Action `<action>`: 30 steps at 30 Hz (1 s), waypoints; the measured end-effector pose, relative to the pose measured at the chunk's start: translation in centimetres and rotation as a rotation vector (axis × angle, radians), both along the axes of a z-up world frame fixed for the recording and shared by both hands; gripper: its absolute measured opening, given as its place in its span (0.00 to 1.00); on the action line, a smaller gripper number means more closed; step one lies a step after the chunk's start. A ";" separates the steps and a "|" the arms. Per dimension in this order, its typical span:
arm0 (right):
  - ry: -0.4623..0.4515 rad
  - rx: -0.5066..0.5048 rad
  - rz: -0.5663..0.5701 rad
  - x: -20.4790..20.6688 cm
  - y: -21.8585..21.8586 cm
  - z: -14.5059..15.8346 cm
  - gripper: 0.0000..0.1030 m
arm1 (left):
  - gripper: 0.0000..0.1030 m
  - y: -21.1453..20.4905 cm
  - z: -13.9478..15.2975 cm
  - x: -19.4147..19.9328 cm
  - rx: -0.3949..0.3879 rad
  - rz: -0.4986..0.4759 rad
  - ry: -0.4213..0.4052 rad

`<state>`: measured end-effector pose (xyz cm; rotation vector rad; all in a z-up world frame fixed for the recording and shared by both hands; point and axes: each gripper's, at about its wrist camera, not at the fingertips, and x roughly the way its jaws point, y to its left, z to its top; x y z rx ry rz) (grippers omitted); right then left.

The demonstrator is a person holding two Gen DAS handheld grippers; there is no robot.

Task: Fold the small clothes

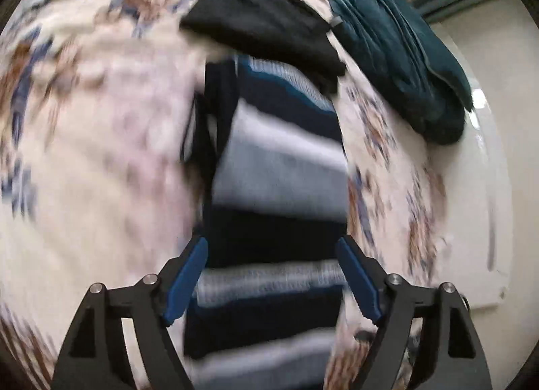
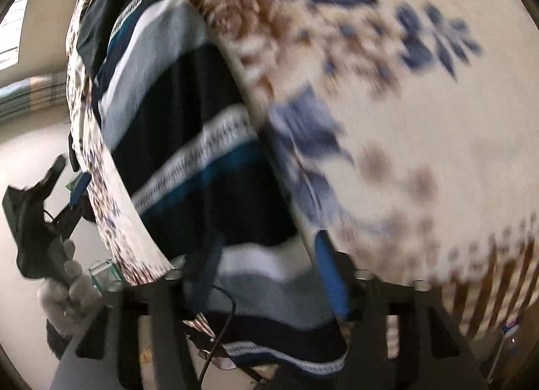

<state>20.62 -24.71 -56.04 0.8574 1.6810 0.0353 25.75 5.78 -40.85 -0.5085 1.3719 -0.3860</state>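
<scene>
A striped garment (image 1: 276, 167) in navy, grey, white and teal lies folded into a long narrow strip on a floral bedspread (image 1: 101, 140). My left gripper (image 1: 273, 248) is open, its blue-padded jaws on either side of the strip's near end, above it. In the right wrist view the same striped garment (image 2: 188, 127) runs away from my right gripper (image 2: 266, 248), which is open with the near end of the cloth between its blue pads (image 2: 331, 275). The left gripper (image 2: 64, 181) shows at the far left, held by a gloved hand. Both views are motion-blurred.
A folded black garment (image 1: 262, 19) lies at the strip's far end. A dark teal bundle (image 1: 397, 53) sits at the bed's right edge, beside a pale floor (image 1: 488, 188). A black cable (image 2: 222, 322) hangs below my right gripper.
</scene>
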 end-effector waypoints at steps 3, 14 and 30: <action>0.041 -0.002 0.029 -3.5 0.7 -0.5 0.61 | 0.76 0.1 -1.4 -5.4 0.006 -0.006 0.091; 0.110 0.047 0.088 -13.6 2.5 -2.8 0.61 | 0.76 1.3 -5.6 -21.9 0.125 0.097 0.345; 0.028 -0.012 0.049 -18.7 3.3 -2.1 0.08 | 0.05 -1.7 -4.0 -25.1 0.289 0.076 0.216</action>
